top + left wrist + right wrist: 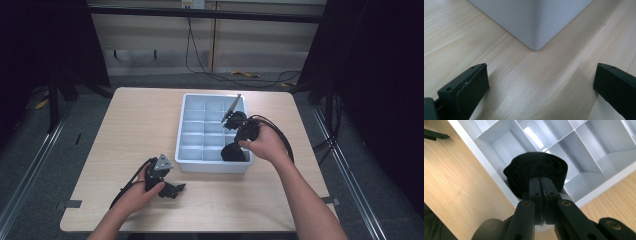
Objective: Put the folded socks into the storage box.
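We're looking down on a pale wooden table (130,130) with a light blue divided tray (187,125) sitting toward its far right half, its inside split into small square compartments. Over on the right side, our right hand (267,145) has the right gripper (233,150) tipped down into the tray's near right corner compartment, and there's a bundle of black cloth (536,173) sitting right there. From the right gripper view, the jaws are pressed together with no gap between them, their tips meeting at the near edge of that dark rolled fabric; we cannot tell for certain whether a fold is pinched between them or whether they merely touch it. The cloth fills the corner compartment and bulges above the dividers (574,130). A cable loops off the right gripper toward the table's right edge. On the left, our left hand (142,192) rests the left gripper (172,190) low on the table, just in front of the tray's near left corner. In the left gripper view its jaws stand wide apart, nothing between them but bare wood, and the tray's rounded corner (535,46) rises straight ahead, close but not touching.
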The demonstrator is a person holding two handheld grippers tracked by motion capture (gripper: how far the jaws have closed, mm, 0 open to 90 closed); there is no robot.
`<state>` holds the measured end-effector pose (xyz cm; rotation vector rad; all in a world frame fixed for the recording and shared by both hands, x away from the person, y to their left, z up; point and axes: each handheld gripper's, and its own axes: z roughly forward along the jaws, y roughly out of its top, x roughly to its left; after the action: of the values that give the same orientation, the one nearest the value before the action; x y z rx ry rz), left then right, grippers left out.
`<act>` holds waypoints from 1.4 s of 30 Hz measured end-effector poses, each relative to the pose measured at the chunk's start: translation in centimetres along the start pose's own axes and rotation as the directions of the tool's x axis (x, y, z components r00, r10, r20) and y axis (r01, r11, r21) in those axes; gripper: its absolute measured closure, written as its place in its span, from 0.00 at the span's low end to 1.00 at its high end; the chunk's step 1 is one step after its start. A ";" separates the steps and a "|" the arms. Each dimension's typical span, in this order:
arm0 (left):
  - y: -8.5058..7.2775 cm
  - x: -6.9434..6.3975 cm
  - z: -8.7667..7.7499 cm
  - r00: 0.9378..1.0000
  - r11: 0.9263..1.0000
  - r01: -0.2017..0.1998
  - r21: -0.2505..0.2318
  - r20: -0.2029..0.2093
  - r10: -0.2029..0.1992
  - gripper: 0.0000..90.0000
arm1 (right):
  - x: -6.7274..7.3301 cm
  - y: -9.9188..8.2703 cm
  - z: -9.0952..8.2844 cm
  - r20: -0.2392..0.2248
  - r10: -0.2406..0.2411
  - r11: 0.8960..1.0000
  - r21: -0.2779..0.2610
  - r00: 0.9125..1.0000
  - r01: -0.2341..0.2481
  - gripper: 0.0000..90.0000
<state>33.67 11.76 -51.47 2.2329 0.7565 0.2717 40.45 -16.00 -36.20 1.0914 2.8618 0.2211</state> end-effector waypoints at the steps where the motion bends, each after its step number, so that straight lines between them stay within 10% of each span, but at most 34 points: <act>1: 0.0 0.0 0.0 1.000 1.000 -0.001 0.001 0.001 0.001 0.00 | 0.1 0.1 0.2 0.004 -0.003 1.000 0.002 1.000 0.003 0.98; 42: 0.0 0.0 0.0 1.000 1.000 -0.002 0.000 0.002 0.002 0.00 | -0.1 0.7 7.5 -0.021 0.057 0.989 0.138 0.998 -0.054 1.00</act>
<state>33.67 11.76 -51.48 2.2340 0.7529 0.2699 41.87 -14.74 -43.51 1.2009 2.9089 0.0406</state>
